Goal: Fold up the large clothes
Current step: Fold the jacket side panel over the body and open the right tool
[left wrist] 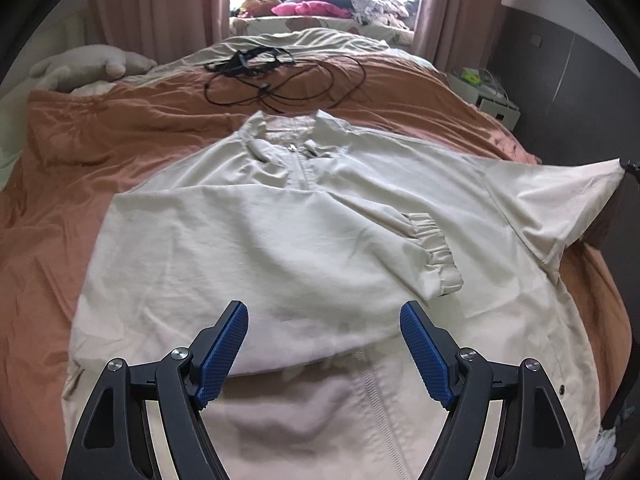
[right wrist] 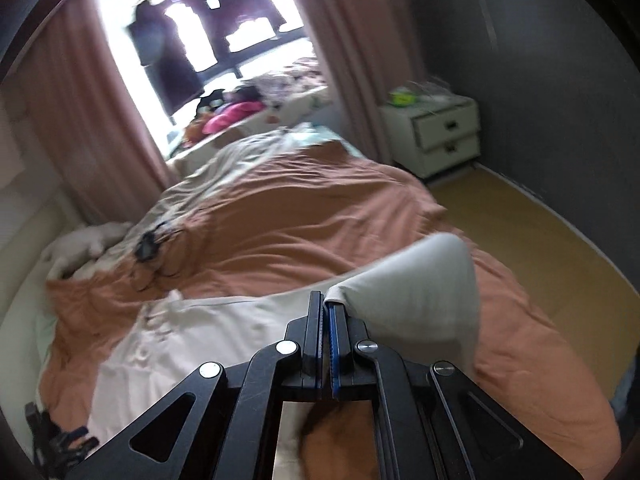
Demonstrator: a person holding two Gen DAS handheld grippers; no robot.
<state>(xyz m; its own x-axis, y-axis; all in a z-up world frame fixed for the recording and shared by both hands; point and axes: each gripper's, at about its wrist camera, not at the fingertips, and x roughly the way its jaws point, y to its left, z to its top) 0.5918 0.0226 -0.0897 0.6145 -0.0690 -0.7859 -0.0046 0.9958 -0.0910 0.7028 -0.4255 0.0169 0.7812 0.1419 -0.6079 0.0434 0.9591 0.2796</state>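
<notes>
A cream zip jacket [left wrist: 304, 216] lies face up on the orange bedspread [left wrist: 120, 132], collar toward the window. One sleeve is folded across the chest, its elastic cuff [left wrist: 438, 254] resting right of the zip. My left gripper [left wrist: 323, 306] hovers open above the lower front of the jacket, with nothing between its blue pads [left wrist: 222, 354]. My right gripper [right wrist: 326, 308] is shut on the end of the other sleeve [right wrist: 420, 288]. It holds that sleeve up off the bed, stretched out to the right edge of the left wrist view [left wrist: 576, 196].
Black cables [left wrist: 276, 76] lie tangled on the bedspread beyond the collar. A pale plush toy [left wrist: 88, 66] sits at the far left. A white nightstand [right wrist: 436, 132] stands beside the bed on the wooden floor [right wrist: 540, 232]. Clothes are piled on the window ledge [left wrist: 320, 8].
</notes>
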